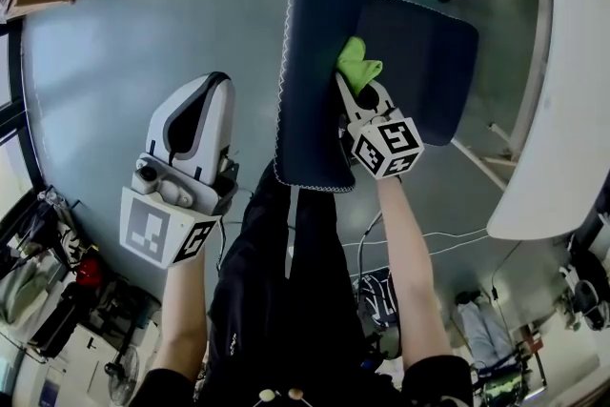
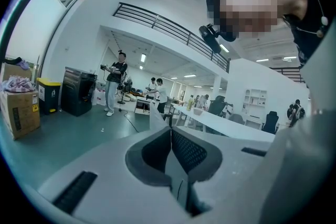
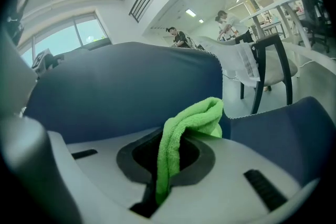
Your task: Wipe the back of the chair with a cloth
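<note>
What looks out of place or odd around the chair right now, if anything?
Nothing stands out. The chair stands upright with no visible damage. The right gripper is shut on the green cloth at the backrest. The left gripper is shut with nothing in it, off to the chair's side.

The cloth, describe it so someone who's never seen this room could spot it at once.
Find the dark blue chair on the grey floor. The right gripper is at its backrest, with the cloth pinched in its jaws. It is small, crumpled and bright green against all that blue.
</note>
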Tool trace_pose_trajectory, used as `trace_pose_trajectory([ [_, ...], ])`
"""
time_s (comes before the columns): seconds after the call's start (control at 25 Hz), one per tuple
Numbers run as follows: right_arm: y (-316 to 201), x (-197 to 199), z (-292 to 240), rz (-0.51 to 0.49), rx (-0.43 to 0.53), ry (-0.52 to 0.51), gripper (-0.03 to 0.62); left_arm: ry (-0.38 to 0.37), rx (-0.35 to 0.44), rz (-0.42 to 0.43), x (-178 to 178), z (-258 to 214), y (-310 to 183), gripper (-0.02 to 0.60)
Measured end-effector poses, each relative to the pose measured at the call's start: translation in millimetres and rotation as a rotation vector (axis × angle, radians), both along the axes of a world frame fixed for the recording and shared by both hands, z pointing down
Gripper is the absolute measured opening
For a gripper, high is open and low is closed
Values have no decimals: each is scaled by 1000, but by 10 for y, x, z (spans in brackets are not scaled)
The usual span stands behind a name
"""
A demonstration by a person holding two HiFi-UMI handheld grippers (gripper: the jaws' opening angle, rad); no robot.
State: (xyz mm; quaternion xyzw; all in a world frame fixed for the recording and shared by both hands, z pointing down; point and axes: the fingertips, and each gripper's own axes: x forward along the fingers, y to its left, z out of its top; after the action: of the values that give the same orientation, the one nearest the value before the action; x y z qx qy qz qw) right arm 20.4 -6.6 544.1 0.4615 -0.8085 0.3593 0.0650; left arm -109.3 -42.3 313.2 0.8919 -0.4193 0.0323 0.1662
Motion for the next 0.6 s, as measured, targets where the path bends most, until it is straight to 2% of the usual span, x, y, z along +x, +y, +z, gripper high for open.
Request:
trace_pose_trajectory([
  [0.2,347,-63,19,-87,-26,-28,18,-1,2,1,50,-3,20,6],
  [0.6,830,-163,-28,-269,-46,-18,18,-5,10,9,121,-44,76,6],
])
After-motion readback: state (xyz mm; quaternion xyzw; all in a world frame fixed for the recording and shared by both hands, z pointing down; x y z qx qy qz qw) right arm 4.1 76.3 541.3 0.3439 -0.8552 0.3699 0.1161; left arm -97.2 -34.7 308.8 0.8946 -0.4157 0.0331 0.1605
